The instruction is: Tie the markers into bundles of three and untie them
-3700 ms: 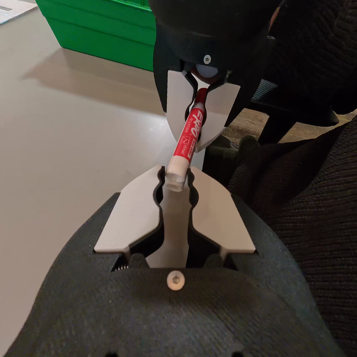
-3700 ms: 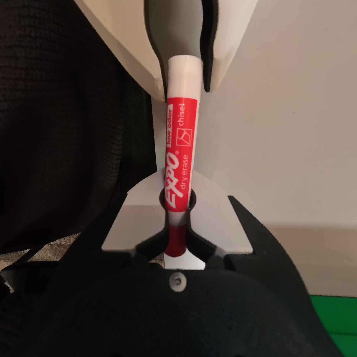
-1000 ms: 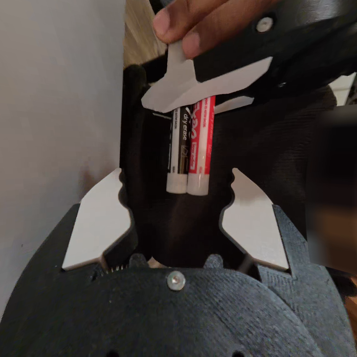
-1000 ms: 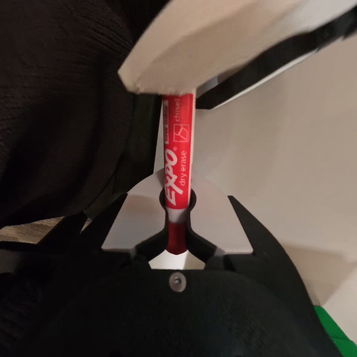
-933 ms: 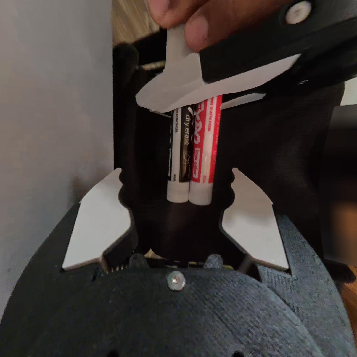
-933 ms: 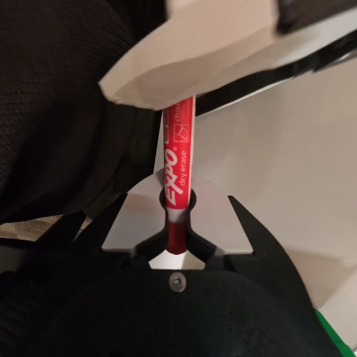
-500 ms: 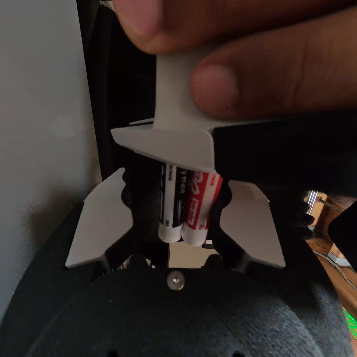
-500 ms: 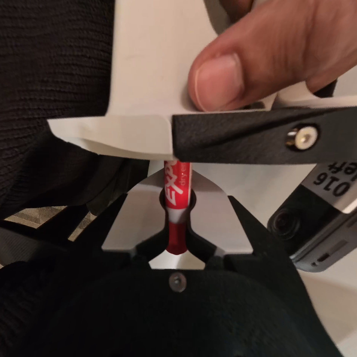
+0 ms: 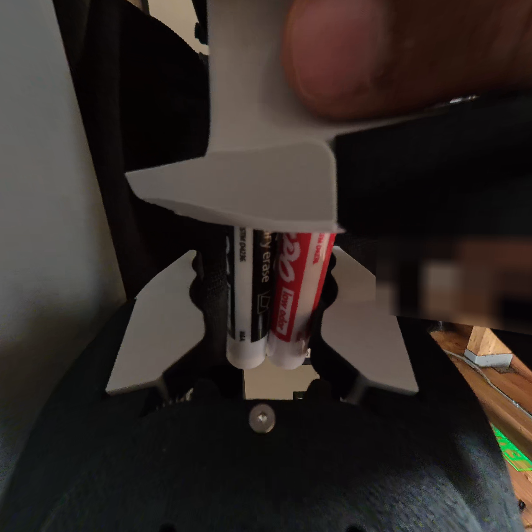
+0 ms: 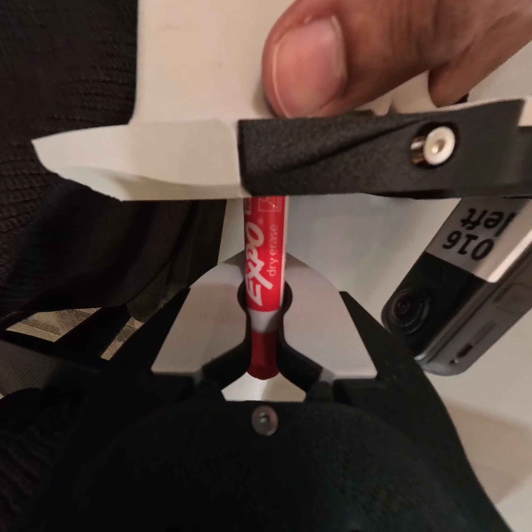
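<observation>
My right gripper [image 10: 263,264] is shut on a red dry-erase marker [image 10: 264,253], cap end toward the camera. In the left wrist view that red marker [image 9: 299,288] and a black-and-white marker [image 9: 250,288] lie side by side. They reach deep between the fingers of my left gripper [image 9: 263,256]. The left gripper's right finger [image 9: 365,316] touches the red marker. Its left finger [image 9: 161,316] stands a little apart from the black marker, so the jaws are partly open. The markers' far ends are hidden behind the right gripper's white finger [image 9: 244,187]. A person's thumb [image 10: 305,57] presses on the left gripper.
A pale table surface [image 9: 43,144] runs along the left. Black knit clothing [image 10: 72,144] fills the space behind the grippers. The left gripper's camera [image 10: 431,302] is close on the right. A wooden floor [image 9: 489,374] and a green object [image 9: 512,454] show at lower right. My hands' fingertips stand some 8 cm from each other.
The two grippers have come much closer. The pair of markers has slid from beyond the left fingertips to deep between the left fingers, which have narrowed slightly. The right gripper still grips the red marker.
</observation>
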### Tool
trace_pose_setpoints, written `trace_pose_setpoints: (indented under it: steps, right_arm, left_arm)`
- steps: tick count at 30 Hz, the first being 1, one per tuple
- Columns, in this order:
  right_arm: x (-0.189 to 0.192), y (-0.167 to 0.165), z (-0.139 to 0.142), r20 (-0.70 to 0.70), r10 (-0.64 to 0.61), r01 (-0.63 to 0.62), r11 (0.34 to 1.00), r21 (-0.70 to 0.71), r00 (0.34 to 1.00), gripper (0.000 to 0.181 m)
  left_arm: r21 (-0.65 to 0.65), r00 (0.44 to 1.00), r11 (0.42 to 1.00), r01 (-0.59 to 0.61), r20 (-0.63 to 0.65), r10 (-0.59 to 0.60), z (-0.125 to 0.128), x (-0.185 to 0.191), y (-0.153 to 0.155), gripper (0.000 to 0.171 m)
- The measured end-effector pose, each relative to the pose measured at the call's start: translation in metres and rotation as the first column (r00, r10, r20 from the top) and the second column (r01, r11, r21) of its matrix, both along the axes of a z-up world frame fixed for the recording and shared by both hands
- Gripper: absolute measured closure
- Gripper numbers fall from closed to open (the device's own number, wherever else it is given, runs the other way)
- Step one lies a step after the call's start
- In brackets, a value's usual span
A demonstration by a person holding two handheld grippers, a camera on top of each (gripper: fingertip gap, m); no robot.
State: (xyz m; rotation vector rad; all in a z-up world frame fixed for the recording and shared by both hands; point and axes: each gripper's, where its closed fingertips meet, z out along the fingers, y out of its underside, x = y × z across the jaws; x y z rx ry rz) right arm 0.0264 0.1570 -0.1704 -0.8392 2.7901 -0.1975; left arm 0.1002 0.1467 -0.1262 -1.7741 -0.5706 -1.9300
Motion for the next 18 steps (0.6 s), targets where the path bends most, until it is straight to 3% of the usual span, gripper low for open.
trace_pose_setpoints:
  steps: [1, 18]
  right_arm:
    - [0.002, -0.001, 0.000, 0.000, 0.008, -0.008, 1.000, 0.002, 1.000, 0.166]
    - [0.020, -0.012, -0.004, -0.004, 0.079, -0.079, 0.997, 0.011, 0.997, 0.167]
  left_arm:
    - [0.003, 1.000, 1.000, 0.002, 0.001, -0.002, 0.000, 0.002, 0.000, 0.088]
    - [0.034, 0.999, 0.999, 0.004, 0.034, -0.005, 0.003, 0.012, -0.004, 0.099]
